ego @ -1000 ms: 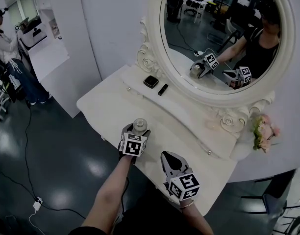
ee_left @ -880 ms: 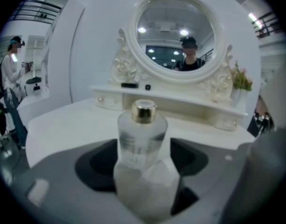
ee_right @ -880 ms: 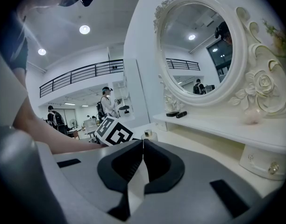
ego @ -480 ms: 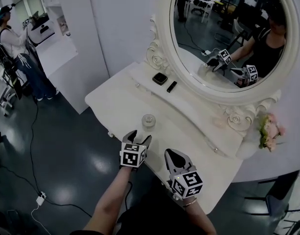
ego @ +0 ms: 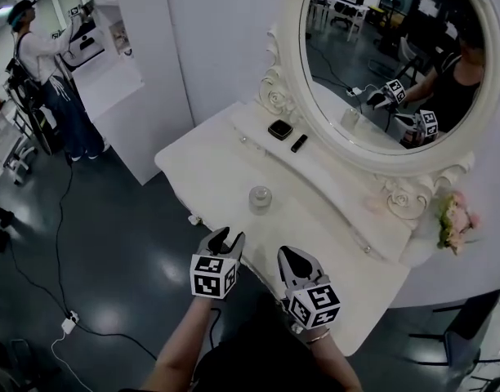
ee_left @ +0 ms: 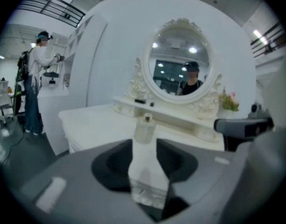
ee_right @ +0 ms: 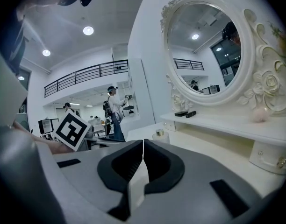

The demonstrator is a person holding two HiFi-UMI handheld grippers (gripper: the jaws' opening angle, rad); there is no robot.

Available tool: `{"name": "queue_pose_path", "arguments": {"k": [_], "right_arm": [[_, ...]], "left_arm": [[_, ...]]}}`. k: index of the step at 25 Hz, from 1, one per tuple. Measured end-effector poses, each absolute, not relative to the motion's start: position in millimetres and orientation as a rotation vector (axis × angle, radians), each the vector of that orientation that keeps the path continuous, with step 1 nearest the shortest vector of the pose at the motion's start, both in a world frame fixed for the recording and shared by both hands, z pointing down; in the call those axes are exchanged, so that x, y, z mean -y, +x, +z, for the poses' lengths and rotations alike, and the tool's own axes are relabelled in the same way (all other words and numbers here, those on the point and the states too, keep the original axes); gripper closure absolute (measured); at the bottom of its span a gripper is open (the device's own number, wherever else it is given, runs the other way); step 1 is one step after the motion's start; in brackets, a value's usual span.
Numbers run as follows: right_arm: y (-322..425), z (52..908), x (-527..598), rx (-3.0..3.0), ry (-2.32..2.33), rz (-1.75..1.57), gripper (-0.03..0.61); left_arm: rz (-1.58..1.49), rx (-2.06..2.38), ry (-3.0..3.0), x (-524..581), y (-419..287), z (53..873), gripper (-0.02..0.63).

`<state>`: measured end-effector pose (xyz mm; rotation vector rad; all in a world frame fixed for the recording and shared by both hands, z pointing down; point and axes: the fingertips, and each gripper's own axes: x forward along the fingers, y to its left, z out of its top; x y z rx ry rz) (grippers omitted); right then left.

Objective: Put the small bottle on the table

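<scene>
At the far left a person in a white top [ego: 46,55] stands at a white counter, well apart from the furniture. To the right of this person is the white dressing table with carved edges [ego: 201,166]. The small clear glass bottle with a round cap [ego: 260,198] stands upright on the table top, near the front edge, and nothing touches it.

Below the bottle, in front of the table edge, is the left gripper [ego: 226,237]. Its jaws have just been closing, but a gap is between them and nothing is in this gap. In the left gripper view the bottle [ee_left: 145,129] shows beyond the jaws, on the table and apart from them.

Just right of it is the right gripper [ego: 292,260], over the front edge of the table. In the right gripper view its jaws [ee_right: 143,146] are pressed together with nothing between them.

Behind the bottle, on the raised shelf, lie a black square object [ego: 280,129], maybe a small case, and beside it a short black bar [ego: 299,143]. Above the shelf is the large oval mirror in a white ornate frame [ego: 292,47]. At the far right a bunch of pink flowers [ego: 456,223] stands beside the frame.
</scene>
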<state>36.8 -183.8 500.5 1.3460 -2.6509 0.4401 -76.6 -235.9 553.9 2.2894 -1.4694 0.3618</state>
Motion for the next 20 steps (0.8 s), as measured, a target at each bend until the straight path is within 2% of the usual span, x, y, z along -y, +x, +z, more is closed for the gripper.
{"name": "queue_pose_path", "arguments": {"k": [11,20], "right_arm": [[24.9,493.1,166.4,2.676,1.322,0.416,0.573],[21.1,490.6,154.9,2.686,1.314,0.402,0.573]], "left_arm": [[0.27,1.566,2.264,192.1,-104.8,526.8,0.539],[0.243,1.607,2.256,165.1,-118.8,514.1,0.575]]}}
